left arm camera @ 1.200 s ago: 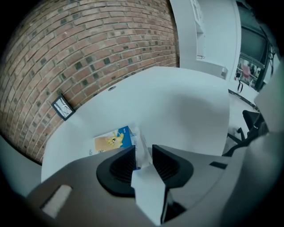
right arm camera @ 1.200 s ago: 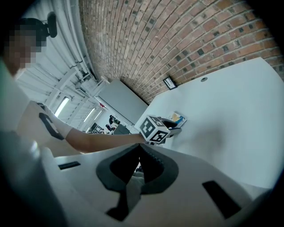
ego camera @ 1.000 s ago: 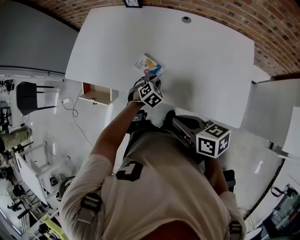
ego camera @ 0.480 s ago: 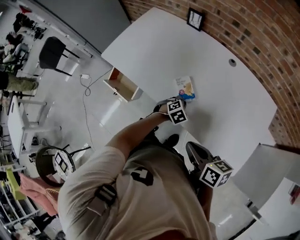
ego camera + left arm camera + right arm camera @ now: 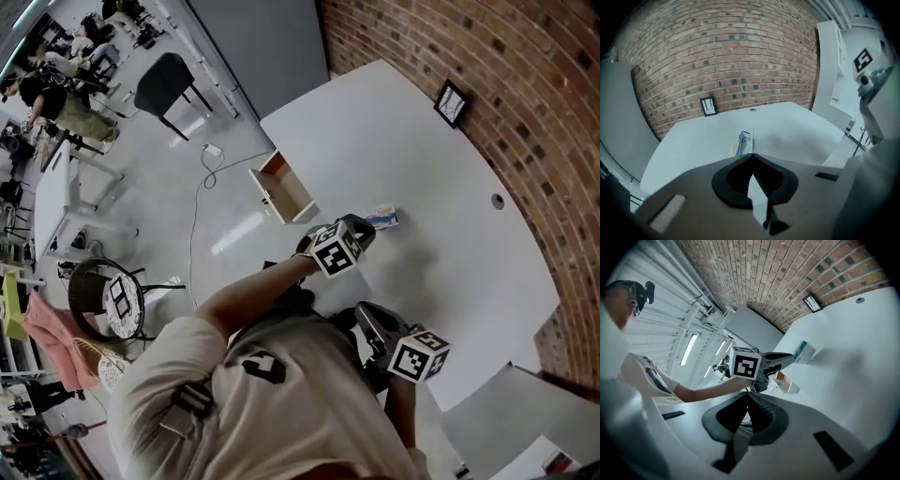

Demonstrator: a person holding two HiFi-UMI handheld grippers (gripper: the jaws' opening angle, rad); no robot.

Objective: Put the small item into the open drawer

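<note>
Over on the left, a black chair (image 5: 167,82) is standing on the pale floor, well apart from the table (image 5: 441,187). Next comes the drawer (image 5: 281,187), pulled out at the table's near edge and showing a brown wooden inside with nothing in it that I can make out. Just to its right, the person's outstretched arm is holding the left gripper (image 5: 366,228) over the edge of the white tabletop. Its jaws are pressing together on the packet (image 5: 382,217), a thin, flat thing with blue and yellow print, which is sticking out past the tips edge-on and appears to be hanging clear of the surface. The packet is sitting near the drawer but apart from it, over the table rather than over the opening. Further right and closer to the person's body, the right gripper (image 5: 363,313) is hanging beside the table edge, its jaws meeting with nothing between them, pointing toward the left gripper. Beyond, a small black frame (image 5: 452,103) is leaning upright at the back of the table, against the brick wall (image 5: 525,75).
</note>
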